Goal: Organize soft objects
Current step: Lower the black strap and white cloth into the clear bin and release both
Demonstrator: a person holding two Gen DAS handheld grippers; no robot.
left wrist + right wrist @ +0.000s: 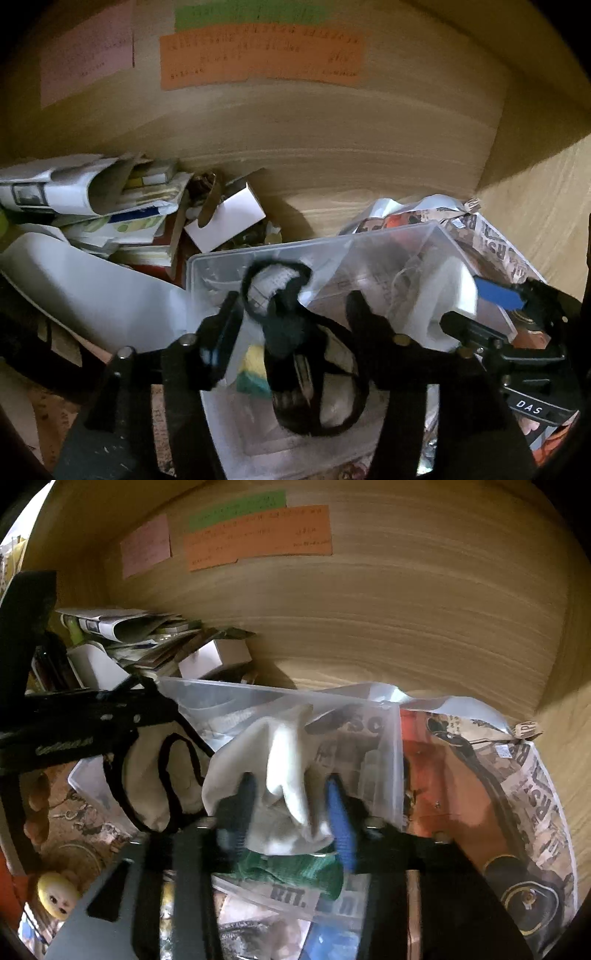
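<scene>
Hovering over a clear plastic bin (207, 266) inside a wooden cabinet, the left gripper (291, 306) has its jaws parted, and a black-edged cloth item (280, 295) with a white knit patch sits in the gap between them; the pads do not appear to press on it, though motion blur makes the contact hard to judge. Beneath that item, inside the bin, lie a yellow and teal sponge-like piece (253, 369) and more pale fabric with black trim. The right gripper (291, 801), seen from its own camera, also has its jaws apart, with a white sock-like cloth (280, 775) bunched between the blue pad (341, 823) and the darker finger opposite; the cloth drapes loosely and the pads seem to stand off it. A green knit piece (295, 871) lies just below the white cloth, and a cream fabric piece with black edging (159, 779) rests at the left of the bin, under the left gripper's arm. Beside the bin on the right is a bag printed like newspaper (532, 794). Behind it on the left sits a heap of papers and small boxes (110, 206), and coloured notes (258, 55) are stuck to the wooden back wall (332, 147).
</scene>
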